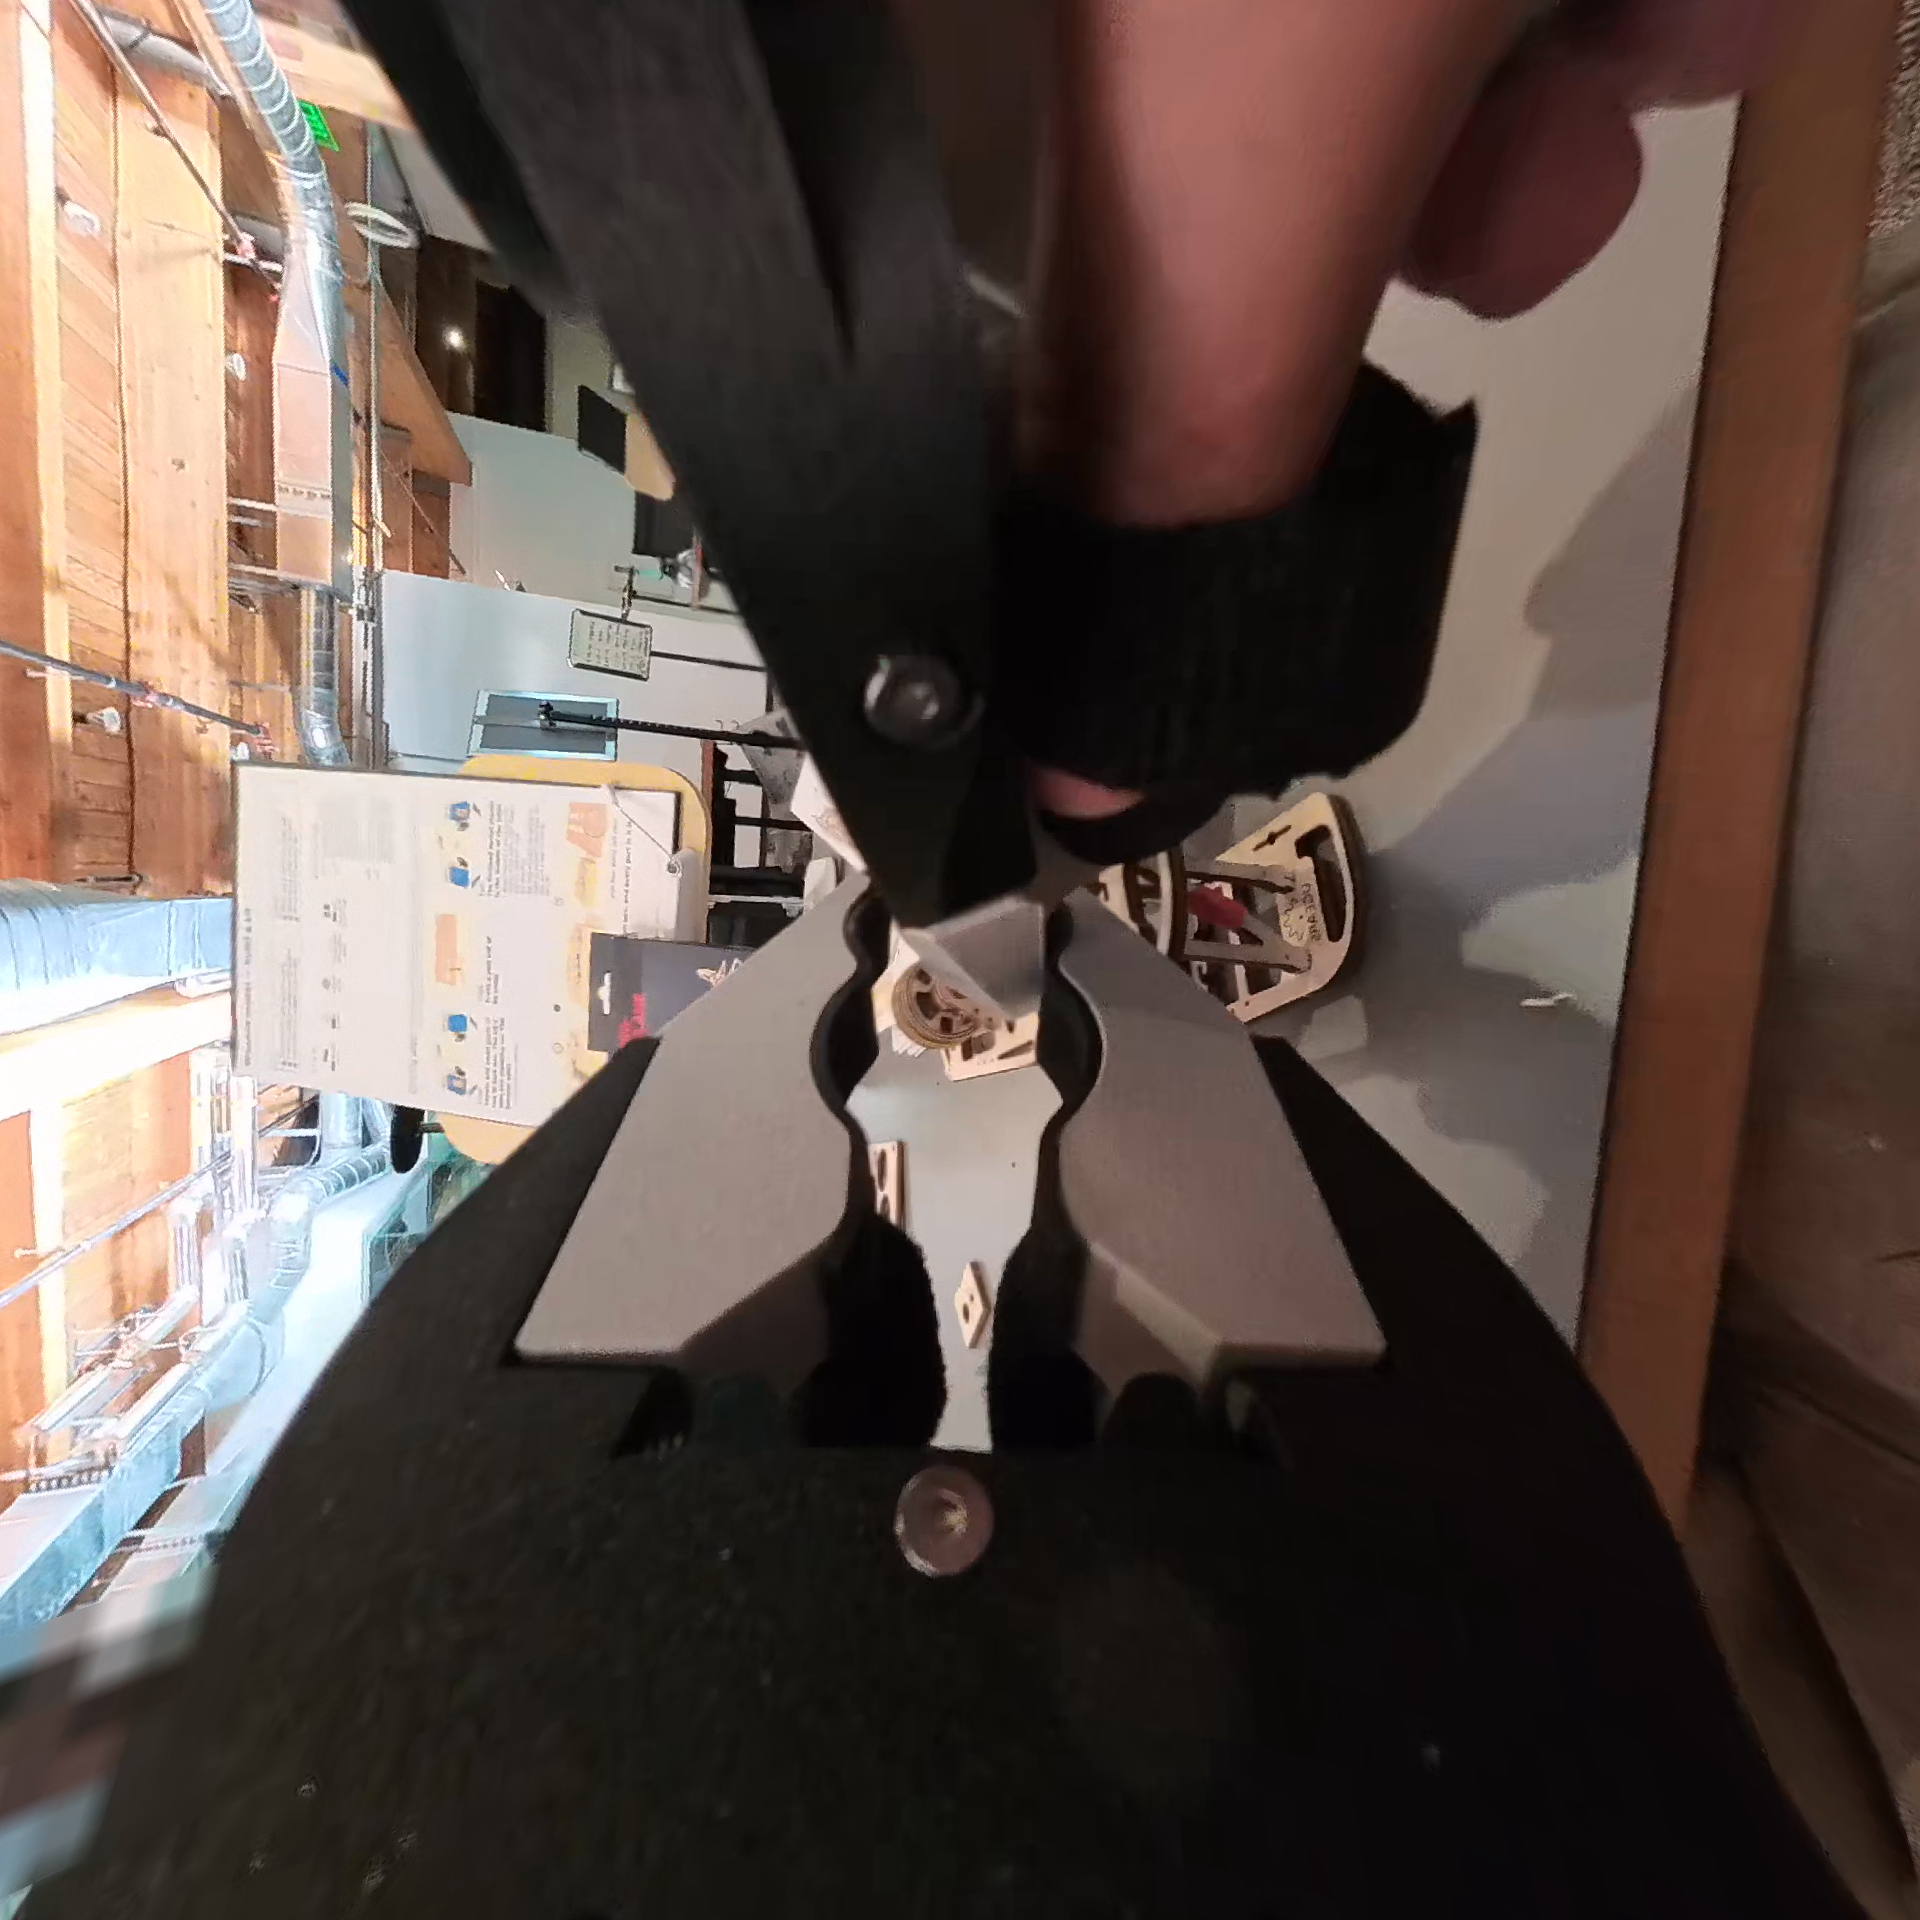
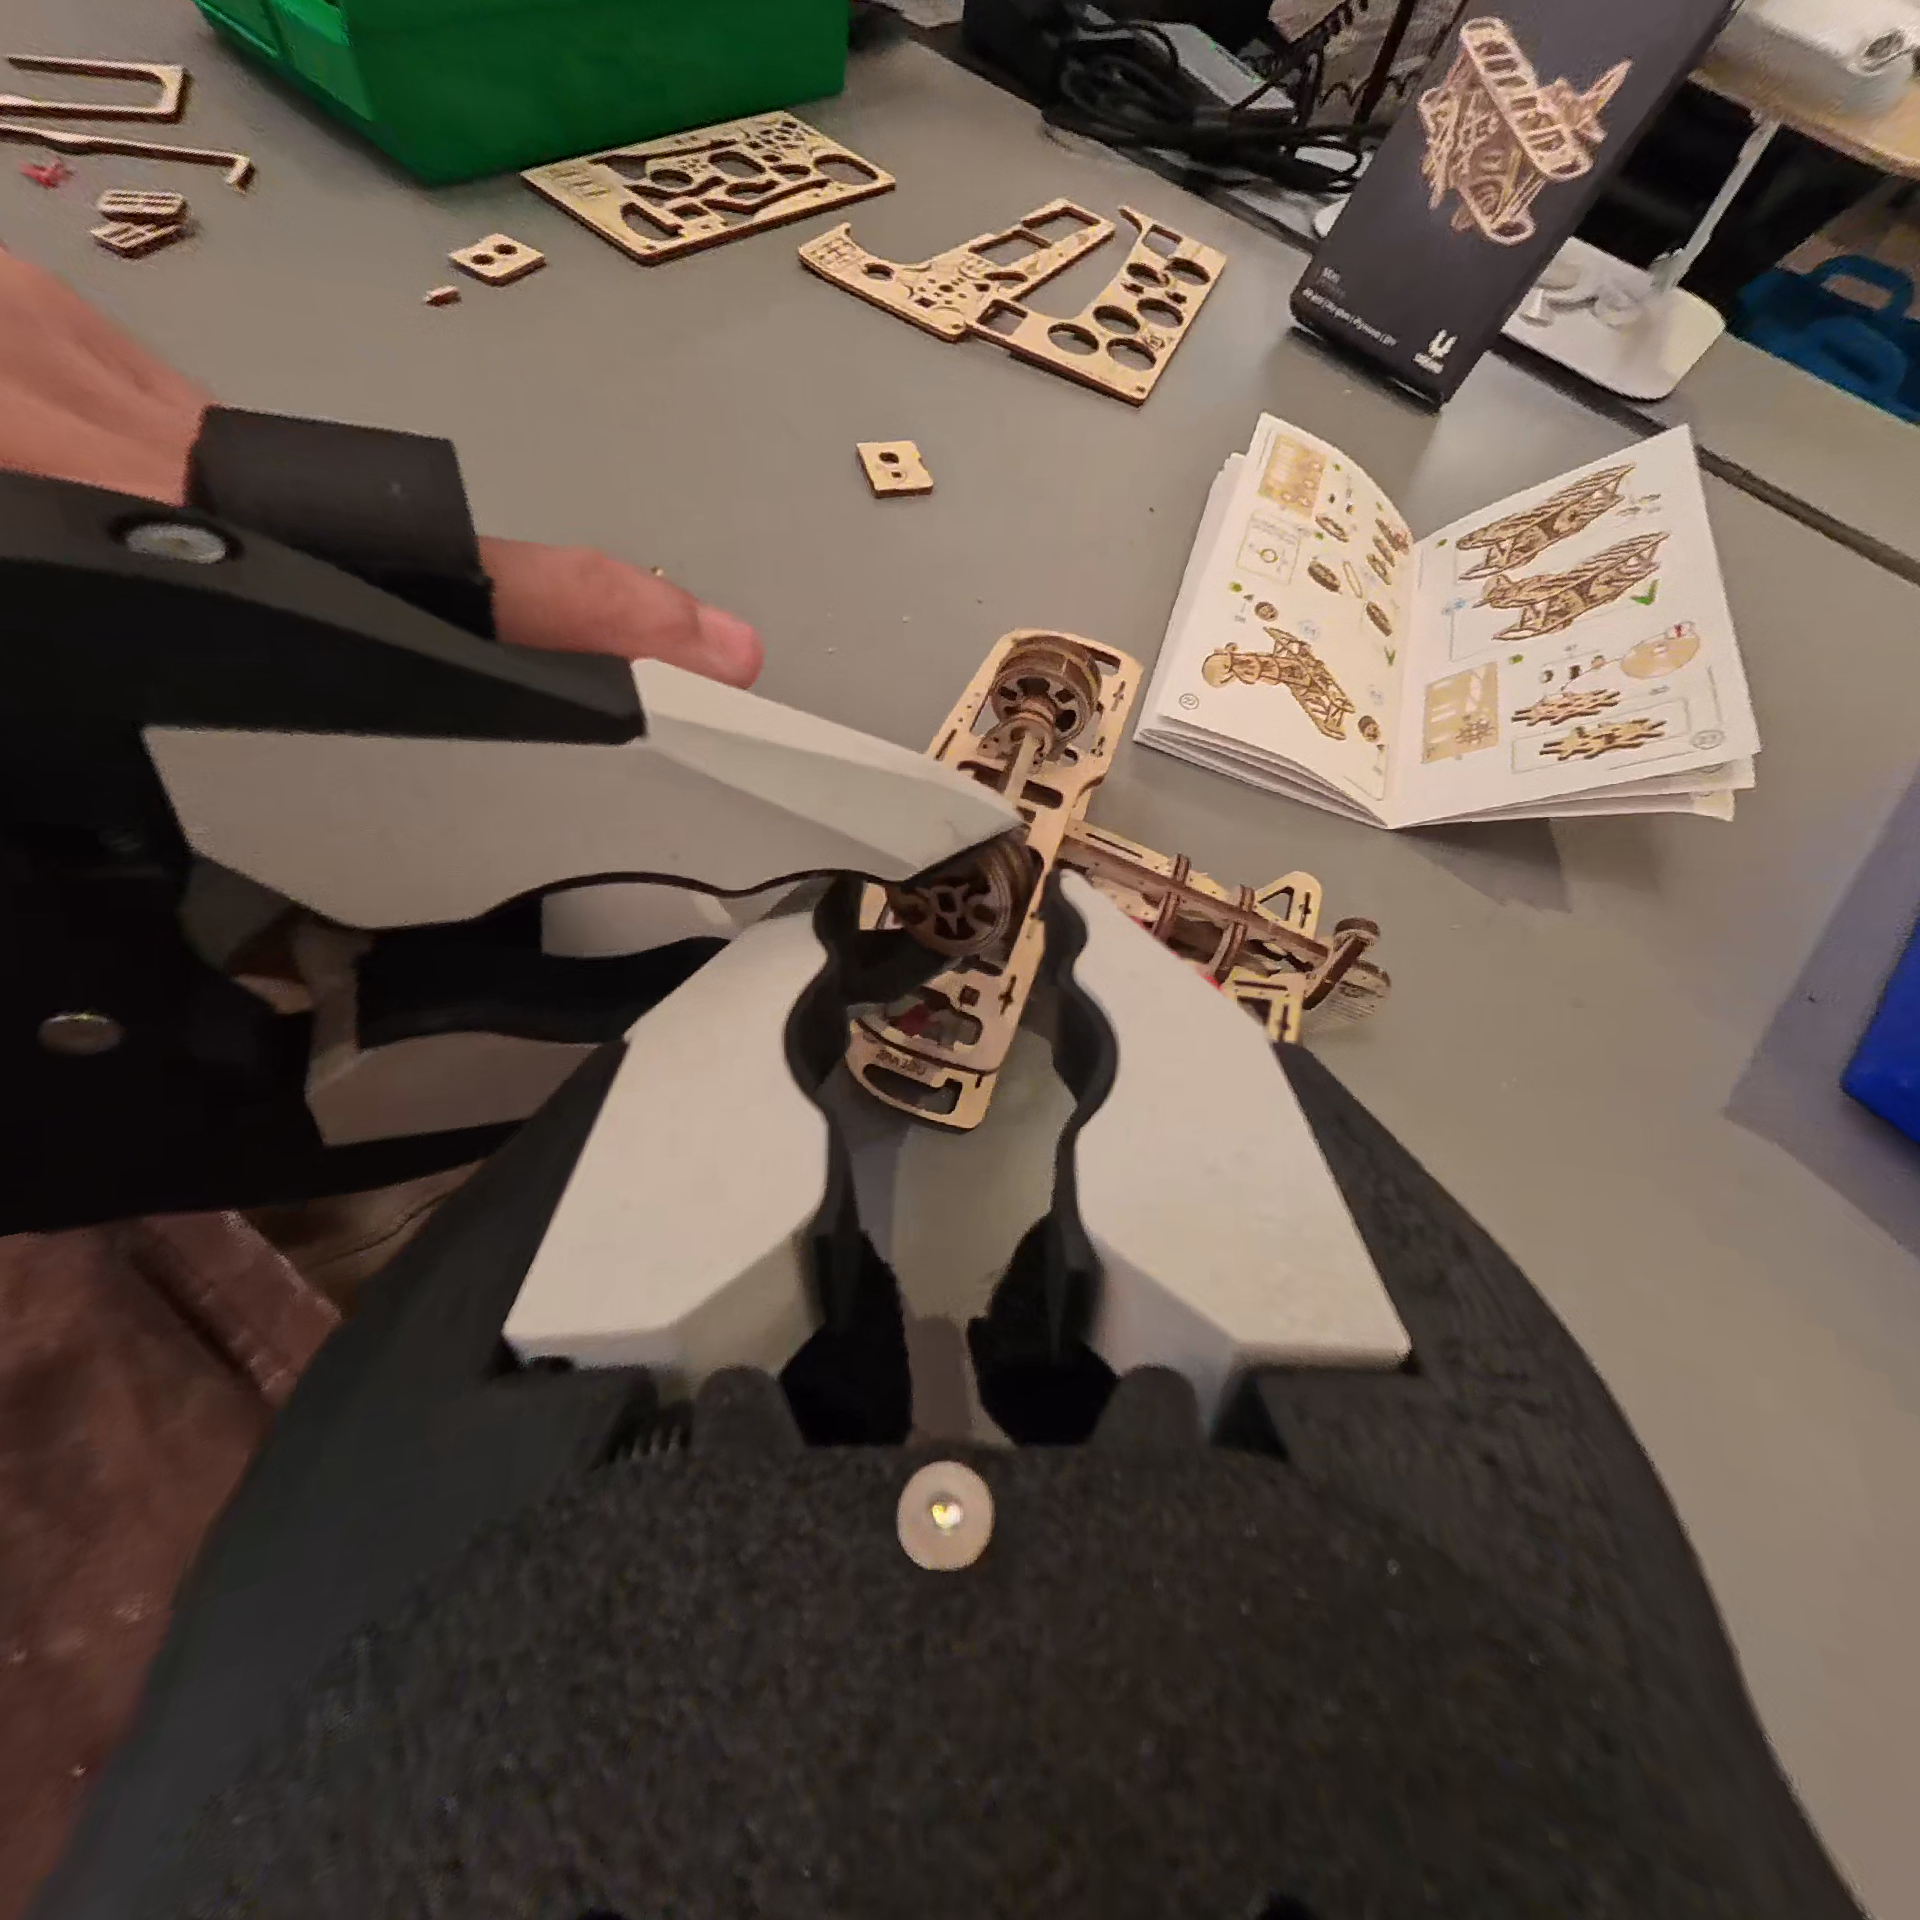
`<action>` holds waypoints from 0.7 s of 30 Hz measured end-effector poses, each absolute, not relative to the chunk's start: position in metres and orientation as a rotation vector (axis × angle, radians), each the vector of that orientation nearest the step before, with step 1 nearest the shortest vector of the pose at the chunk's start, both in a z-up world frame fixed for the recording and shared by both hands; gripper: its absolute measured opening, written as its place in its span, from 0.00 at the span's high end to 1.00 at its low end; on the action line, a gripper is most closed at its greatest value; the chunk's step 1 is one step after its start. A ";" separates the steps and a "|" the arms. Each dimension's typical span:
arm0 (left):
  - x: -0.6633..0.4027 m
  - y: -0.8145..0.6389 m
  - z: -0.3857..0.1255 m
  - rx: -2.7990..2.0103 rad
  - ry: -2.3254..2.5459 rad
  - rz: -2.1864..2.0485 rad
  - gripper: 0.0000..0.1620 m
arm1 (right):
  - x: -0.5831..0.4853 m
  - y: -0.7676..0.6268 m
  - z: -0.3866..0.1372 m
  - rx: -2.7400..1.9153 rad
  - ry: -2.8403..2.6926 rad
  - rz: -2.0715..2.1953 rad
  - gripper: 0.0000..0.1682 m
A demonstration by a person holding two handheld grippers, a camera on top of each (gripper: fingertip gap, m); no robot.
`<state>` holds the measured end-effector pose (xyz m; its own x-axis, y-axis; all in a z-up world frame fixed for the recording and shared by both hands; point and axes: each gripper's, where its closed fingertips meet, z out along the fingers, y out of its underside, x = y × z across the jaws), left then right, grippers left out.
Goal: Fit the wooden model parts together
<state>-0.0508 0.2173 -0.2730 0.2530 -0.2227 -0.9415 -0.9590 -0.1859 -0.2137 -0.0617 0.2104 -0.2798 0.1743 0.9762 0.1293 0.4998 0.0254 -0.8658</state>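
I have both tools at the half-built wooden plane model, which lies on the grey table and serves as my reference for everything else. My right gripper sits directly over the near end of the model, its grey fingers set a narrow gap apart around the model's spoked wheel; I cannot tell whether the pads actually press on the wood. My left gripper comes in from the left of the model, fingers nearly together, tip meeting the same wheel; in the left wrist view its own fingers show a narrow gap with the right tool's tip between them, and I cannot tell if anything is clamped. A hand in a black fingerless glove holds that left tool. Just to the right of the model lies an open instruction booklet. Beyond the model, well apart, are punched-out wooden part sheets, a small square wooden offcut, and a dark product box standing upright. Far beyond and left of it sits a green bin.
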 end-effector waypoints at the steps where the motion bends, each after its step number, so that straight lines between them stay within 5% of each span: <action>1: -0.051 0.217 -0.273 -1.617 1.114 1.015 0.86 | -0.061 0.211 -0.279 -1.592 -1.447 0.687 0.82; 12: -0.053 0.209 -0.274 -1.679 1.036 0.902 0.83 | -0.061 0.215 -0.276 -1.509 -1.480 0.610 0.85; 21: -0.078 0.189 -0.283 -1.940 1.080 0.268 0.84 | -0.047 0.214 -0.268 -1.320 -1.577 0.701 0.85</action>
